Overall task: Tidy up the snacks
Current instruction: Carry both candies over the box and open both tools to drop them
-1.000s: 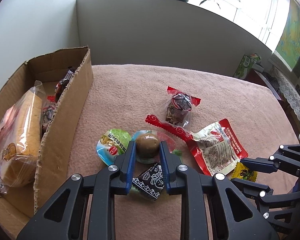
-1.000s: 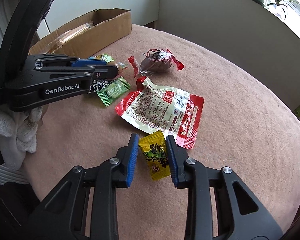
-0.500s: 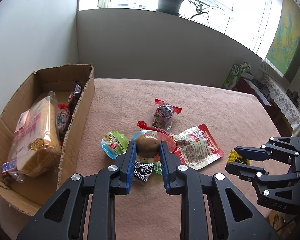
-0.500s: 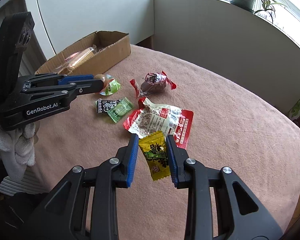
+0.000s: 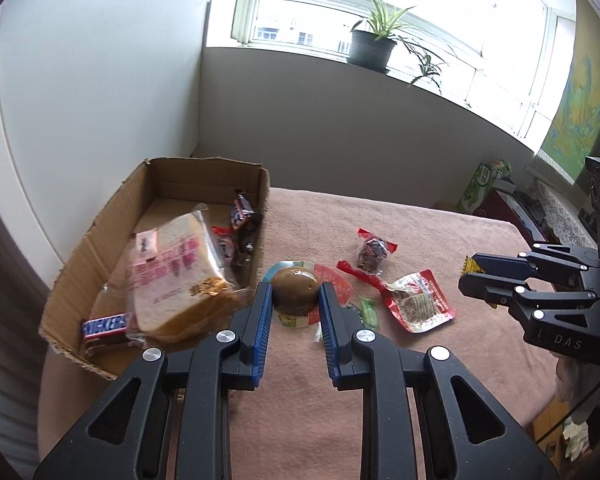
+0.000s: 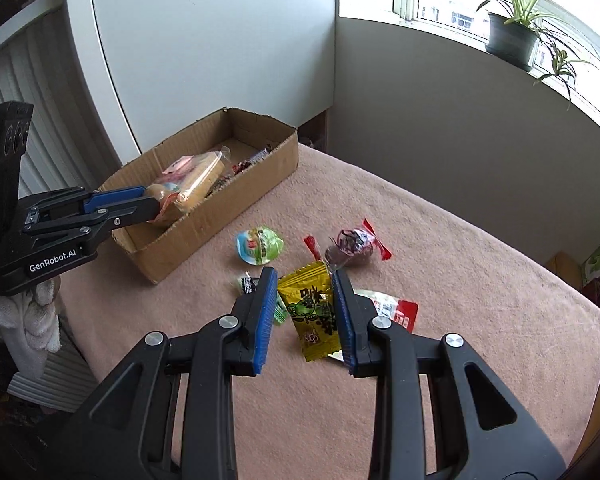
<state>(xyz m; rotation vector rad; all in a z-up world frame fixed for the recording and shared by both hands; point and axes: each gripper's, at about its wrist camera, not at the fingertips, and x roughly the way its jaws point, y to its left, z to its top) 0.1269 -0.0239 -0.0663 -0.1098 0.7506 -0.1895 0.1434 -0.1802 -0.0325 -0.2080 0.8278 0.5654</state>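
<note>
so both grippers are up off the table with a snack each; the left gripper [image 5: 294, 300] has its blue pads clamped on a packaged braised egg [image 5: 294, 294], brown and round in a clear wrapper with a blue and red edge, and from the right wrist view the left gripper [image 6: 150, 200] hangs right at the near end of the cardboard box [image 6: 260, 184], over its rim; the right gripper [image 6: 305, 298] is closed on a yellow candy packet [image 6: 310, 312] with a green cartoon face and black characters, held upright between the pads, above the loose pile

the cardboard box [image 5: 112, 216] sits on the left side of the pink tablecloth [image 5: 420, 360]; inside it there's a wrapped bread loaf [image 5: 176, 280] taking up the middle, a Snickers bar [image 5: 106, 324] at the near end and a few dark wrapped candies [image 5: 240, 232] along the right wall

still lying on the cloth to the right of the box: a round green and blue jelly cup [image 6: 260, 245] nearest the box; a dark snack in a clear wrapper with red ends [image 5: 374, 249] further out; a red and white flat pouch [image 5: 418, 306] near it; a small green candy [image 5: 367, 312] and a black and white packet [image 6: 247, 282] just beside each other, partly hidden behind the pads in both views

a potted spider plant [image 5: 374, 44] stands on the far window sill, and a green carton [image 5: 482, 190] sits past the far right edge of the table
</note>
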